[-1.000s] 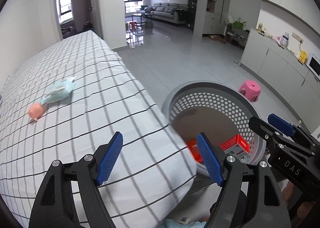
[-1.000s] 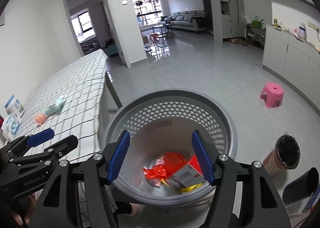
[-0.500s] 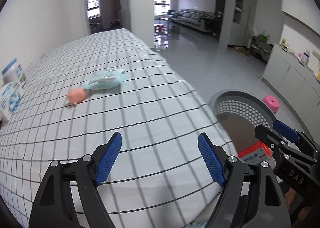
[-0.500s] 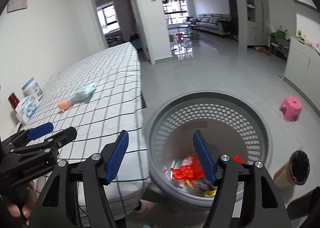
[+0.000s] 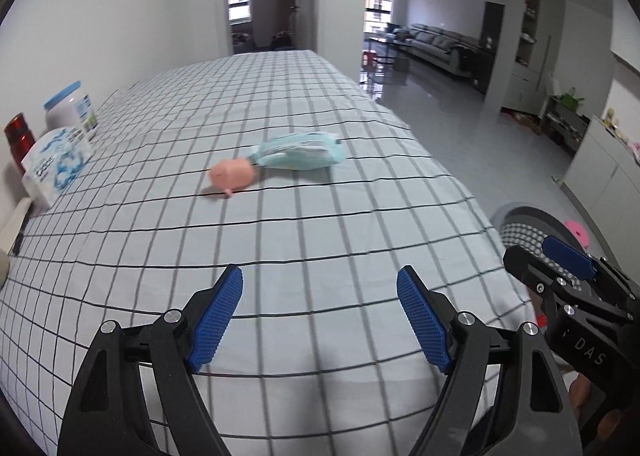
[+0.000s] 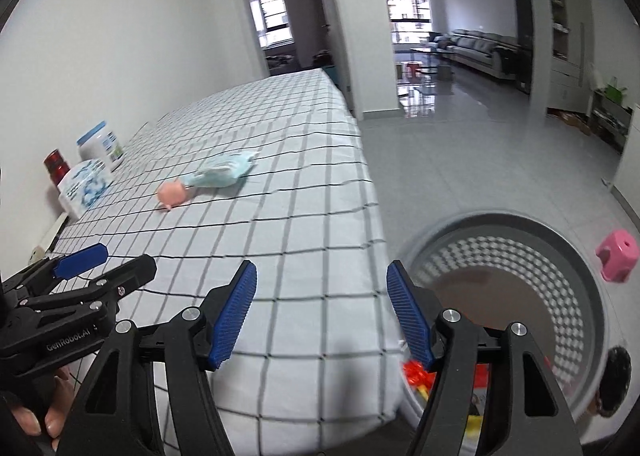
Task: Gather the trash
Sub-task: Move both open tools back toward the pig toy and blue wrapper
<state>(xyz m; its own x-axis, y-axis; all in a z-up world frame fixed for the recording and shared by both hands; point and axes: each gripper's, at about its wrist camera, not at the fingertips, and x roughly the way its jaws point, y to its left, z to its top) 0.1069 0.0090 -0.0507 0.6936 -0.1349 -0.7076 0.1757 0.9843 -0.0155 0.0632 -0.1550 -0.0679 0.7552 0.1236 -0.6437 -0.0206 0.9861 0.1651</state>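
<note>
My left claw (image 5: 320, 316) and right claw (image 6: 321, 310) look alike: black plastic arms, ribbed blue pads (image 5: 216, 320), silver screws (image 5: 173, 316), white lettering on each body.

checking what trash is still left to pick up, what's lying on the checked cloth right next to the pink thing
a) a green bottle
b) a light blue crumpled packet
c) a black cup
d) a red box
b: the light blue crumpled packet lies on the checked cloth right beside the pink thing; the red scraps are down in the grey basket.
</note>
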